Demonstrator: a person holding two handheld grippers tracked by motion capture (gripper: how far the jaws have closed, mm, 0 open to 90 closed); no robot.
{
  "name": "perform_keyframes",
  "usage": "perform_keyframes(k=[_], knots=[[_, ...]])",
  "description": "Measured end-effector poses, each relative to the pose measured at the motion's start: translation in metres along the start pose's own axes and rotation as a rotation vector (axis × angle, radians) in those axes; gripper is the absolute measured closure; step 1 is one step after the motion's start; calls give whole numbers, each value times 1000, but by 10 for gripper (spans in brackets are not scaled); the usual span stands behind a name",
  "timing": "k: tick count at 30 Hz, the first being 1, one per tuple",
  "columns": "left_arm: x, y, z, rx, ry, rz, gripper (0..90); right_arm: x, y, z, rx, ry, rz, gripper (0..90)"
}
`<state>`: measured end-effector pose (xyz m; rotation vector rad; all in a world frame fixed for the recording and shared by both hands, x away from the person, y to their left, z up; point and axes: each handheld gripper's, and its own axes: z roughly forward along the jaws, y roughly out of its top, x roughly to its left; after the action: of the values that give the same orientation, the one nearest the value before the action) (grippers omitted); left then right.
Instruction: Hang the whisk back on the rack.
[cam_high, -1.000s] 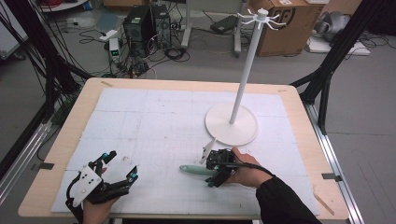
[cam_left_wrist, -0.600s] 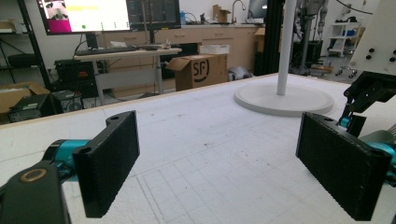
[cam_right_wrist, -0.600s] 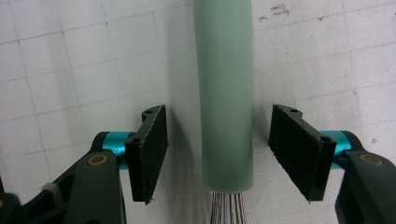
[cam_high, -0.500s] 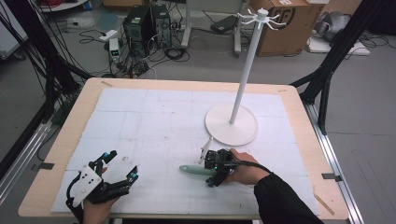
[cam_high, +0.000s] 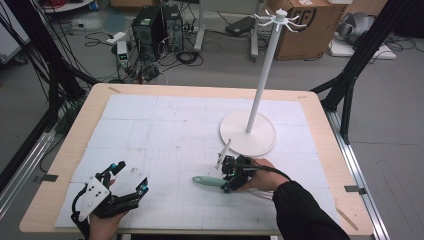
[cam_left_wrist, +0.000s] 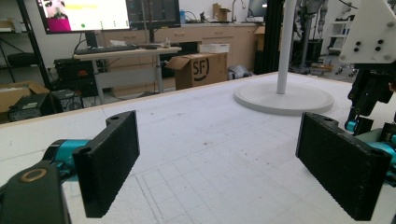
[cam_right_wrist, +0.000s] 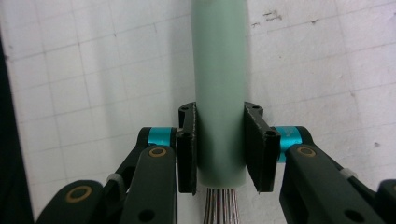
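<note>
From the high view: gripping a whisk (cam_high: 212, 181) by its green handle (cam_high: 206, 180) with the right gripper (cam_high: 231, 175), low on the white mat (cam_high: 165, 125) toward the front of the desk (cam_high: 75, 150), near the round base of the hook stand (cam_high: 248, 132). By the look of it, the pick-up step: grasp made, whisk lying flat, lift not yet begun. Resting with the left gripper (cam_high: 131, 176) at the front left, fingers spread on nothing, well apart from the whisk. Beyond the desk, grey floor with a computer tower (cam_high: 150, 27), loose cables and a cardboard box (cam_high: 305, 25). Next, probably: raising the whisk level without letting the smooth handle twist or slide, then carrying it up toward the hooks at the stand's top, if hanging is the aim. From the left gripper view: looking low across the gridded mat between two black fingers (cam_left_wrist: 109, 163) held wide apart, toward the stand's base and, at the right edge, the other gripper. Behind, a workbench under a lit monitor (cam_left_wrist: 84, 14), cabinets, another box. From the right gripper view: pressing the handle from both sides with fingers (cam_right_wrist: 187, 149) only just closed in on it, handle squarely between them, seized at the end where the metal wires (cam_right_wrist: 220, 210) come out. Underneath, white mat, faintly scuffed.
</note>
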<state>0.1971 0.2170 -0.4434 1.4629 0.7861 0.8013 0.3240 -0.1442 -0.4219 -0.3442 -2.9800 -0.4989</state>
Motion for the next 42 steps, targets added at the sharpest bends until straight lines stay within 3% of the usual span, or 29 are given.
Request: perform_keyframes(k=[7, 10, 16, 17, 18, 27, 34, 35, 36, 42], knots=[[1, 0, -1, -1, 0, 0, 140, -7, -1, -2, -10, 54, -2, 692], [1, 0, -1, -3, 5, -2, 140, -10, -3, -5, -38, 69, -2, 692], [1, -1, 0, 3, 6, -1, 141, -16, -10, -29, -177, 67, 23, 692], [1, -1, 0, 3, 7, -1, 141, -16, -10, -29, -177, 67, 23, 692], [1, -1, 0, 4, 8, -1, 141, -19, -13, -38, -224, 65, 30, 692], [1, -1, 1, 10, 10, 4, 142, -27, -32, -93, -471, 39, 66, 693], [1, -1, 1, 11, 9, 0, 142, -35, -47, -136, -617, -1, 91, 693], [1, -1, 1, 11, 11, -1, 142, -35, -47, -136, -617, -1, 91, 693], [0, -2, 2, 10, 11, -2, 142, -38, -52, -147, -659, -6, 103, 692], [0, -2, 3, 17, 7, 1, 142, -41, -58, -176, -741, -28, 111, 692]])
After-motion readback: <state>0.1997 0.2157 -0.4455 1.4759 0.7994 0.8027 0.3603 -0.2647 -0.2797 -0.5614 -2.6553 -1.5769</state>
